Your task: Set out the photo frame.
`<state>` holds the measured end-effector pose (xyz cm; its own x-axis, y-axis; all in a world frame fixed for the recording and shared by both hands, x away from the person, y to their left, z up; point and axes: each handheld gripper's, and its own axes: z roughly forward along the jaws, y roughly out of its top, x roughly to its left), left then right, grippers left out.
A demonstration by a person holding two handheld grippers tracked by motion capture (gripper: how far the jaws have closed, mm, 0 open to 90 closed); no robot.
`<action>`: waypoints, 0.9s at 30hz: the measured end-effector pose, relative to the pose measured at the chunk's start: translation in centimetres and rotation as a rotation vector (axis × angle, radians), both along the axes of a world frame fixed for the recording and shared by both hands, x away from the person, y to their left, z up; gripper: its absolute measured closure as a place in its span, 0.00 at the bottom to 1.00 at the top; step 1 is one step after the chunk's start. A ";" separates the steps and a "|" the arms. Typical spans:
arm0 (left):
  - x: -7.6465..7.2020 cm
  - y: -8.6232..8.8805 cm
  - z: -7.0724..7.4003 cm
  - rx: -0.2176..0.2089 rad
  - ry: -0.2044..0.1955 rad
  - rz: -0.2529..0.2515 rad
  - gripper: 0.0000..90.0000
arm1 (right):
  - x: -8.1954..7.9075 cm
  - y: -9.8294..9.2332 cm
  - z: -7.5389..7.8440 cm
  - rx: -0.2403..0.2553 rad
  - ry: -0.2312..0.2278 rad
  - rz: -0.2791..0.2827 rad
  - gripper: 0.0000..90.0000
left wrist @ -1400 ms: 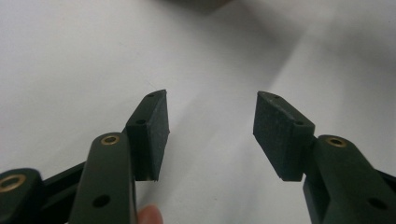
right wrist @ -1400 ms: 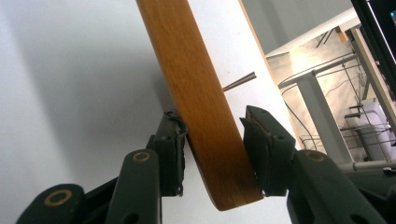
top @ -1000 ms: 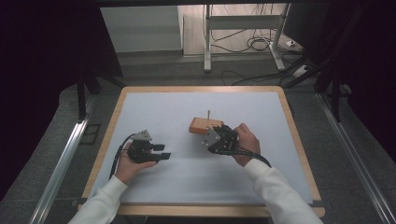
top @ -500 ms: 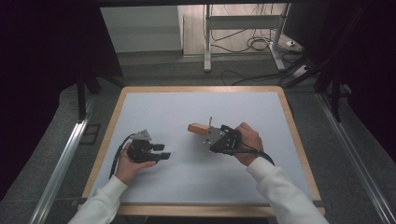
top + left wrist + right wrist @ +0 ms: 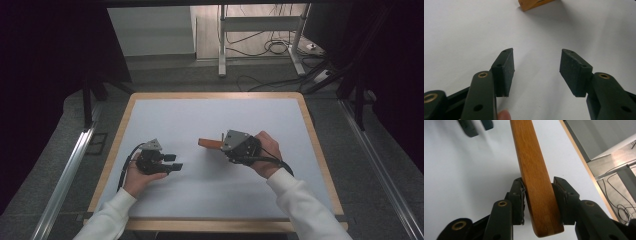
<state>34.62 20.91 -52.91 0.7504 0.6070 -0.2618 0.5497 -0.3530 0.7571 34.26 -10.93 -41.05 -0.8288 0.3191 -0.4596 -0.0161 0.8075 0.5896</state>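
Wooden block (image 5: 536, 182) clamped between right claw (image 5: 537, 195) jaws; left claw (image 5: 536, 72) apart, empty.

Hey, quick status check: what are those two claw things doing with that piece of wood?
Right gripper clamps the wooden block, lifted off the table. Left gripper open, empty. Nothing between them.

so it's a table (image 5: 150, 107) with a white top and a light wooden rim all the way round, sitting on a grey floor (image 5: 65, 150). the white surface looks smooth and plain, no marks that i can make out. the wooden block (image 5: 207, 143) near the middle looks lifted off the surface, held at its right end, can't tell for sure if its left tip touches. a person's two forearms come in over the near edge.
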 end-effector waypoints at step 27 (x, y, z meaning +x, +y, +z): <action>-0.1 -0.4 -0.2 0.029 -0.007 -0.019 0.49 | 9.5 -0.8 -0.4 0.246 0.083 -0.234 0.44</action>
